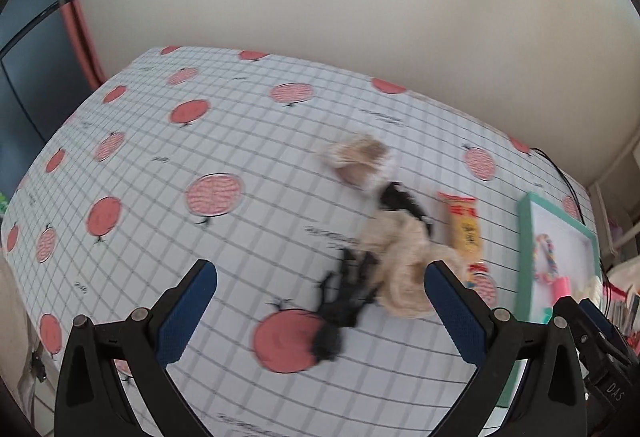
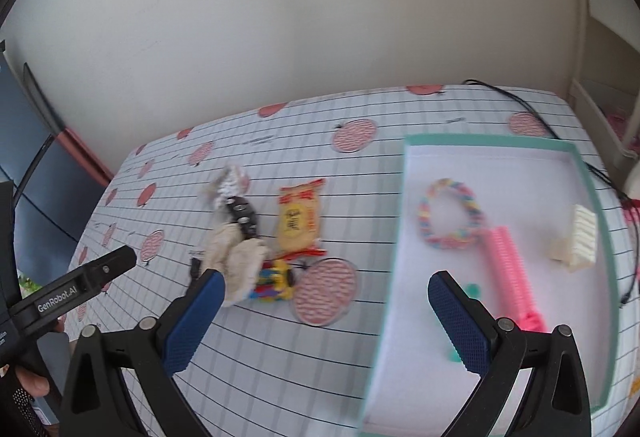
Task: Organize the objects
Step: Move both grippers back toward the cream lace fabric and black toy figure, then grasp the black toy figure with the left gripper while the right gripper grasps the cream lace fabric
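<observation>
We hold 2 grippers above a table covered with a grid-patterned cloth (image 2: 360, 357) printed with red fruit. Both tools are spread wide and carry nothing. The left gripper (image 1: 320, 309) hangs over a loose pile in the middle of the cloth, which suggests it is lining up for a pick. The right gripper (image 2: 326, 321) hovers over the near left edge of a shallow tray with a teal rim (image 2: 390, 257), on the right side of the table.

The tray looks like the collecting place. It already holds a pastel braided loop (image 2: 450, 213), a pink comb (image 2: 510, 269) lying along its length, a cream ribbed piece (image 2: 580, 241) near the far wall, and a small teal item (image 2: 474, 290) close to the right gripper's finger.

Outside the tray, the things we judge are left to sort lie bunched together: beige cloth (image 1: 400, 261), a black strappy item (image 1: 348, 297), a pale fuzzy bundle (image 1: 360, 157) further back, a yellow and red snack packet (image 2: 300, 219), and a small multicoloured toy (image 2: 274, 281) just beside the cloth.

Readable writing: "GenRobot.AI" on the left tool's arm in the right view, and "DAS" on the right tool in the left view. The packet's print is too blurred to read.
</observation>
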### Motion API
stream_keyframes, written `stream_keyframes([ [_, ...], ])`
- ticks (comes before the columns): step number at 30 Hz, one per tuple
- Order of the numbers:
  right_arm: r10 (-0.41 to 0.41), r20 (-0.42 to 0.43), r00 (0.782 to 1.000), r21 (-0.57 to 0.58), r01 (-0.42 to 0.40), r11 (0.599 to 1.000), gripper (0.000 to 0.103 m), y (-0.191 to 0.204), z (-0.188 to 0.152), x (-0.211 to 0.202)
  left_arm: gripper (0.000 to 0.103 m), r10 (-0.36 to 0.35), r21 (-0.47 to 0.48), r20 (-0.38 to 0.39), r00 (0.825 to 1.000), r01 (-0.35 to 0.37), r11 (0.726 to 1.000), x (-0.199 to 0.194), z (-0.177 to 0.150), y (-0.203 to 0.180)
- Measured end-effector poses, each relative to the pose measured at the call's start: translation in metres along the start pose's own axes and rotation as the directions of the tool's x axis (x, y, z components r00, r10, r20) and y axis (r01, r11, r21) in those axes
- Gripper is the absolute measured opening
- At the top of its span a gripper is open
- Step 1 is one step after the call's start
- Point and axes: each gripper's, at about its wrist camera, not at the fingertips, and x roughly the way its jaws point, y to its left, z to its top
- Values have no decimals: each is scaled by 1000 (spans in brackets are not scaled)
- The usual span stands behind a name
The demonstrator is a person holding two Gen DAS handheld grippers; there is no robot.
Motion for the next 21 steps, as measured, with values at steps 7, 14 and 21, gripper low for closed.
stream_keyframes([
  [7, 17, -23, 1000, -58, -19, 998, 100, 38, -4, 21, 103, -3, -8, -64, 998, 2, 1000, 16, -3, 28],
  [14, -2, -79, 997, -78, -5, 997, 88, 54, -11, 48, 103, -39, 49, -157, 987, 47, 998, 39, -12, 23],
  [21, 6, -117, 993, -62, -14, 998, 66, 64, -16, 68, 103, -54, 95, -215, 975, 76, 993, 57, -21, 16],
])
